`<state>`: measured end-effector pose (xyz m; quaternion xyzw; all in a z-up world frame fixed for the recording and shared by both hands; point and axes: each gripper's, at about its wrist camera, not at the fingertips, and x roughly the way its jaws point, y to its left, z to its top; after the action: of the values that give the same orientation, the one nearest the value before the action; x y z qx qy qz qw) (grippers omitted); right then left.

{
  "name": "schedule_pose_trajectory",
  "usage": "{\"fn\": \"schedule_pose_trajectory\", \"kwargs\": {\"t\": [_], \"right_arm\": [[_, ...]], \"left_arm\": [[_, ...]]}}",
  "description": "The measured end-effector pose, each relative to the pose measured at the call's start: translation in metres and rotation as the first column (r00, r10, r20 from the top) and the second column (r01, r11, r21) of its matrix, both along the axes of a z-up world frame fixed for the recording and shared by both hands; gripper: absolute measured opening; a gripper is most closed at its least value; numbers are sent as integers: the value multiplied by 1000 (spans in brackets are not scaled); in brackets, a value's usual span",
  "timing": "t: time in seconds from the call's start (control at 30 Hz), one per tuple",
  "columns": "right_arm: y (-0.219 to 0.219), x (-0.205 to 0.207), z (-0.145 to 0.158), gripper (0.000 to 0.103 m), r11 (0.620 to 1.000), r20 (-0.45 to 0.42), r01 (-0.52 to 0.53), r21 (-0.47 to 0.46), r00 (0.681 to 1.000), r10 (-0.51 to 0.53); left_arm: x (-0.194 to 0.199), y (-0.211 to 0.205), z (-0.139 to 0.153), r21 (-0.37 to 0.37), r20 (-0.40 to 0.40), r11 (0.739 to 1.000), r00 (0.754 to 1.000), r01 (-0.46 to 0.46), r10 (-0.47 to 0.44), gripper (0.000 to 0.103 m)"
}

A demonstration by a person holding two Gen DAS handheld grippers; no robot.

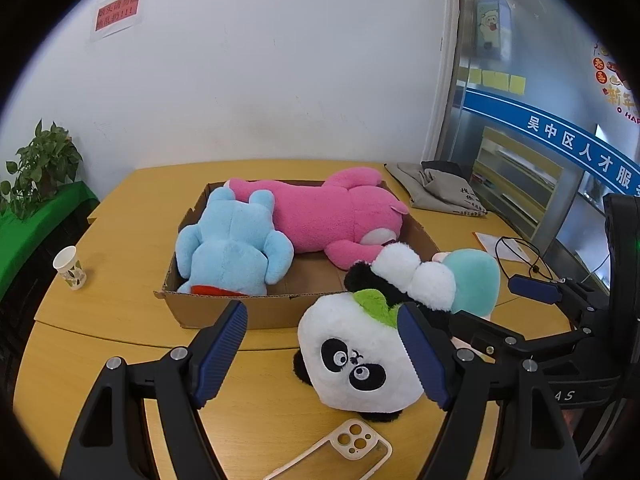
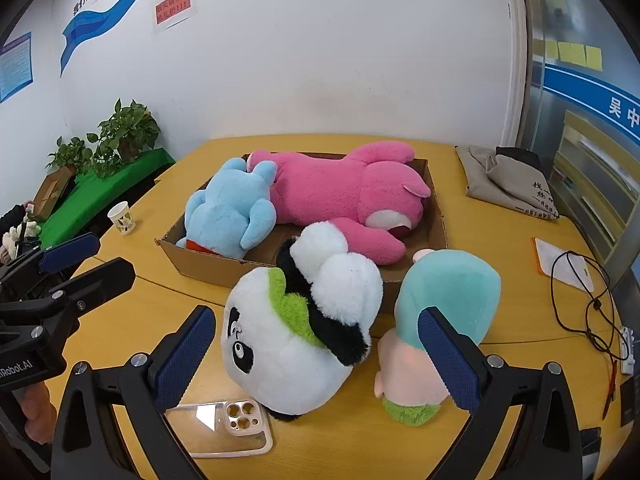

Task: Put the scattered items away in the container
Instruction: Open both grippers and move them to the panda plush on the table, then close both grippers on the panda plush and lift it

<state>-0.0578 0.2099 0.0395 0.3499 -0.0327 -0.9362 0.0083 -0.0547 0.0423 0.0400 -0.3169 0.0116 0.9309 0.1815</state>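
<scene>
A: What is seen around the cardboard box (image 1: 224, 312)?

B: A blue plush (image 1: 234, 246) and a pink plush (image 1: 332, 212) are laid inside the box. A panda plush (image 1: 360, 356) and a teal plush (image 2: 448, 300) are left on the desk (image 1: 100, 320), just in front of the box. A phone case (image 1: 344, 448) is seen nearer than the panda.

A: And the fingers?

B: The left gripper (image 1: 324, 356) and right gripper (image 2: 320, 364) are both held open, nothing gripped.

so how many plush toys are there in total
4: blue plush and pink plush lie in the cardboard box; panda and teal-hooded doll lie on the table in front of it.
</scene>
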Motion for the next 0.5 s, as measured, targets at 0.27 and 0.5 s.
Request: {"fn": "schedule_pose_trajectory", "kwargs": {"t": [0.27,0.5], "right_arm": [[-5,-6,-8,103,1000,23,-2,15,1000,1],[-3,-8,-11,103,1000,34,8,17,999,-8]], "left_arm": [[-3,1,-7,-1,27,1000,1000,8,-8,77],[-4,5,-12,-5,38,1000,999,24,-23,77]]}}
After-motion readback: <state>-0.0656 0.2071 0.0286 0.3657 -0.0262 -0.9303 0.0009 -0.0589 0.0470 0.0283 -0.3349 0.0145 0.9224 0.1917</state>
